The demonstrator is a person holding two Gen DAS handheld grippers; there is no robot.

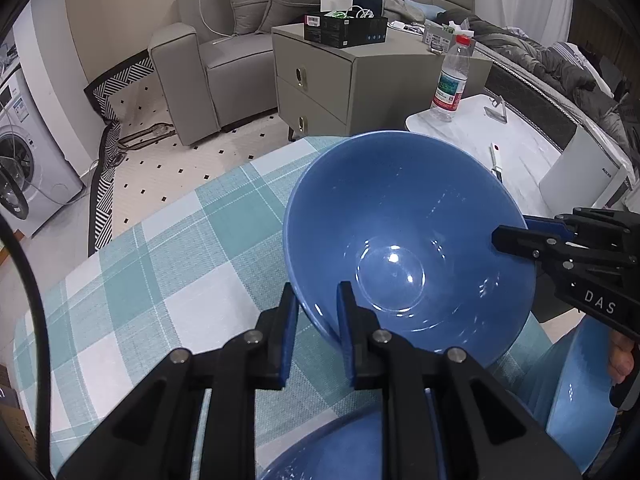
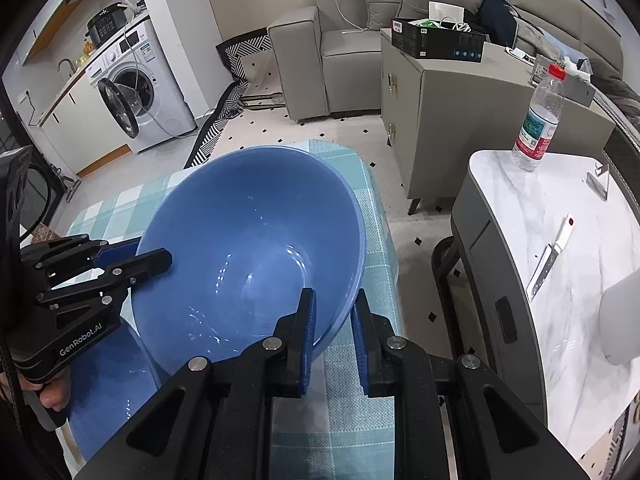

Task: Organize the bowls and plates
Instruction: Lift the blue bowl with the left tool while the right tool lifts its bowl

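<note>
A deep blue bowl [image 1: 400,220] [image 2: 240,232] is held between both grippers above a table with a teal checked cloth [image 1: 160,264]. My left gripper [image 1: 316,300] is shut on the bowl's near rim, one pad inside and one outside. In the right wrist view it clamps the bowl's left rim [image 2: 166,258]. My right gripper [image 2: 334,300] is shut on the opposite rim, and the left wrist view shows it at the bowl's right edge [image 1: 500,238]. Under the bowl lie more blue dishes: a light blue plate [image 1: 580,392] and another blue bowl [image 1: 332,452] [image 2: 108,412].
A white marble side table [image 2: 560,208] stands to the right with a water bottle [image 2: 540,120] and a knife [image 2: 548,256] on it. Beyond the table are a grey cabinet [image 1: 320,80], a grey sofa [image 1: 224,52] and a washing machine [image 2: 136,92].
</note>
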